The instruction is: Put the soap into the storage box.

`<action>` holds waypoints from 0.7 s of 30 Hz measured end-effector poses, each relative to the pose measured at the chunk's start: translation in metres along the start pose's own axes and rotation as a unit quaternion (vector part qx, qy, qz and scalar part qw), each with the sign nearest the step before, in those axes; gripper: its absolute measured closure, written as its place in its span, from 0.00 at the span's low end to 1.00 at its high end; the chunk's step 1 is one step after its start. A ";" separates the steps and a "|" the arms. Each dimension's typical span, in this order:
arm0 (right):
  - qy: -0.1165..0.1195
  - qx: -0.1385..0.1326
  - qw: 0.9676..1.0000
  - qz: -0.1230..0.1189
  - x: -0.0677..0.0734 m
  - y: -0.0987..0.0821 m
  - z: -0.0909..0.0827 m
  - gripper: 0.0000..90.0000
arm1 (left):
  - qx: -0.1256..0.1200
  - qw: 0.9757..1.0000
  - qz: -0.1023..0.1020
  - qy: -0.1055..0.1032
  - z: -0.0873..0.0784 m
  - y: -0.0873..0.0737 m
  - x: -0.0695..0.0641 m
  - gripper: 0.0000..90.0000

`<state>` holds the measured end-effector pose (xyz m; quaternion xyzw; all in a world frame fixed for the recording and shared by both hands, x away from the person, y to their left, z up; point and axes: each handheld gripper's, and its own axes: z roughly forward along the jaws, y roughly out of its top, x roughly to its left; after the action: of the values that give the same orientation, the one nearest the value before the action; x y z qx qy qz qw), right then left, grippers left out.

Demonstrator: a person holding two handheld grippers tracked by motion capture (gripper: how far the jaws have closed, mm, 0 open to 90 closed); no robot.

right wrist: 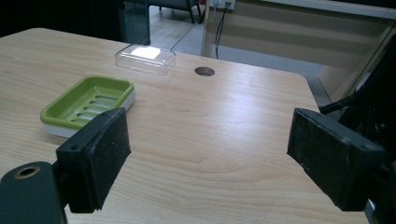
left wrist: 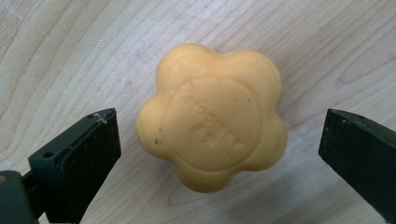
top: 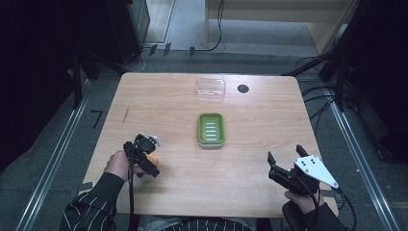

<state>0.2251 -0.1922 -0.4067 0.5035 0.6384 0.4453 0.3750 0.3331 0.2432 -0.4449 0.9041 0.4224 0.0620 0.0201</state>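
Observation:
A yellow flower-shaped soap [left wrist: 212, 116] lies flat on the wooden table, showing as a small orange patch [top: 153, 157] in the high view. My left gripper [left wrist: 219, 140] points down over it, open, one jaw on each side with a gap to the soap. The green soap dish [top: 211, 129] sits empty near the table's middle, seen also from the right gripper view [right wrist: 88, 104]. Its clear lid [top: 210, 88] lies apart at the far edge. My right gripper [top: 285, 156] stands open at the front right, with nothing between its jaws [right wrist: 210, 154].
A small dark round hole [top: 243, 88] marks the table [top: 260, 125] beside the clear lid [right wrist: 145, 58]. Cables and metal rails run along the floor on both sides. A wooden cabinet stands beyond the far edge.

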 end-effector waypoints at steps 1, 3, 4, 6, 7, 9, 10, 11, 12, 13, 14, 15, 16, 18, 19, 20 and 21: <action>0.000 0.000 1.000 0.000 0.000 0.000 0.000 0.15 | 0.000 1.000 -0.001 0.000 0.000 0.001 0.001 0.00; 0.000 0.000 1.000 0.000 0.000 0.000 0.000 0.15 | 0.002 1.000 -0.004 0.000 0.001 0.002 0.004 0.00; 0.000 0.000 1.000 0.000 0.000 0.000 0.000 0.15 | 0.003 1.000 -0.007 -0.001 0.002 0.003 0.004 0.00; 0.000 0.000 1.000 0.000 0.000 0.000 0.000 0.15 | 0.012 1.000 -0.005 0.000 0.002 0.004 0.006 0.00; -0.001 0.000 1.000 0.001 0.000 0.000 0.000 0.15 | 0.015 1.000 -0.003 -0.001 0.003 0.005 0.006 0.03; -0.001 0.000 1.000 0.000 0.000 0.000 0.000 0.15 | 0.017 1.000 -0.004 -0.002 0.005 0.006 0.007 0.04; -0.001 0.000 1.000 0.000 0.000 0.000 0.000 0.15 | 0.019 1.000 -0.002 -0.001 0.006 0.006 0.008 0.06; -0.001 0.000 1.000 0.000 0.000 0.000 0.000 0.15 | 0.018 1.000 -0.004 -0.005 0.006 0.005 0.008 0.06; -0.001 0.000 1.000 0.000 0.000 0.000 0.000 0.15 | 0.020 1.000 -0.002 -0.007 0.006 0.005 0.008 0.08; -0.001 0.000 1.000 0.001 0.000 0.000 0.000 0.15 | 0.022 1.000 0.000 -0.005 0.006 0.005 0.008 0.09; -0.001 0.000 1.000 0.001 0.000 0.000 0.000 0.15 | 0.021 1.000 0.000 -0.005 0.006 0.005 0.009 0.10; -0.001 0.000 1.000 0.000 0.000 0.000 0.000 0.15 | 0.020 1.000 0.000 -0.005 0.007 0.005 0.009 0.12; -0.001 0.000 1.000 0.000 0.000 0.000 0.000 0.15 | 0.020 1.000 0.000 -0.005 0.007 0.005 0.009 0.15; -0.001 0.000 1.000 0.000 0.000 0.000 0.000 0.15 | 0.020 1.000 0.001 -0.004 0.007 0.004 0.008 0.16; -0.001 0.000 1.000 0.000 0.000 0.000 0.000 0.15 | 0.018 1.000 0.001 -0.005 0.007 0.004 0.008 0.19; -0.001 0.000 1.000 0.001 0.000 0.000 0.000 0.15 | 0.017 1.000 0.001 -0.007 0.007 0.004 0.008 0.21; -0.002 0.000 1.000 0.001 0.000 0.000 0.000 0.15 | 0.018 1.000 0.000 -0.007 0.007 0.004 0.007 0.23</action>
<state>0.2251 -0.1925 -0.4067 0.5048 0.6372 0.4450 0.3756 0.3419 0.2462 -0.4506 0.9046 0.4235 0.0481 0.0072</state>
